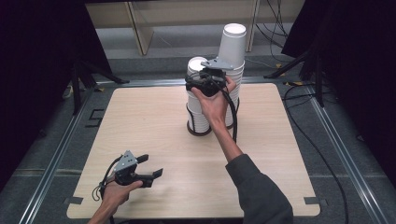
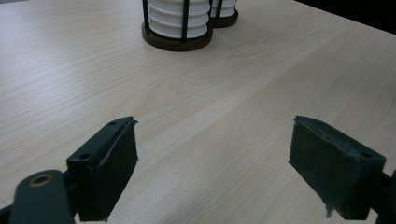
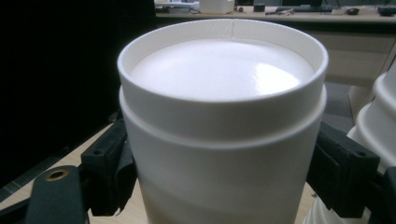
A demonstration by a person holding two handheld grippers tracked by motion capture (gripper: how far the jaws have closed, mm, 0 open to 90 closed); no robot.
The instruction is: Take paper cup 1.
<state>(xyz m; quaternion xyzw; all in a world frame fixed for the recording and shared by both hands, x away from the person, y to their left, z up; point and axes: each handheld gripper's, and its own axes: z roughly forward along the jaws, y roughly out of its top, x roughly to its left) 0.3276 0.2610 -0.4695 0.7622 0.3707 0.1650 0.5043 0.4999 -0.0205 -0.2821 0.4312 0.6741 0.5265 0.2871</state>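
Cup: we hold the top white cup (image 3: 222,135), upside down, atop the left stack (image 1: 198,100) at the far side of the worktop (image 1: 154,140).
Right tool: our right tool (image 1: 208,77) is clamped on that cup, one jaw on each side.
Risk, sticking: we judge nested cups may cling, so two could lift together.
Risk, tipping: a sideways pull could rock the holder (image 2: 177,42) or bump the taller stack (image 1: 232,70) just beside it.
Risk, crushing: too hard a squeeze may dent the thin wall.
Left tool: our left tool (image 1: 150,165) is spread open, holding nothing, near the worktop's front.
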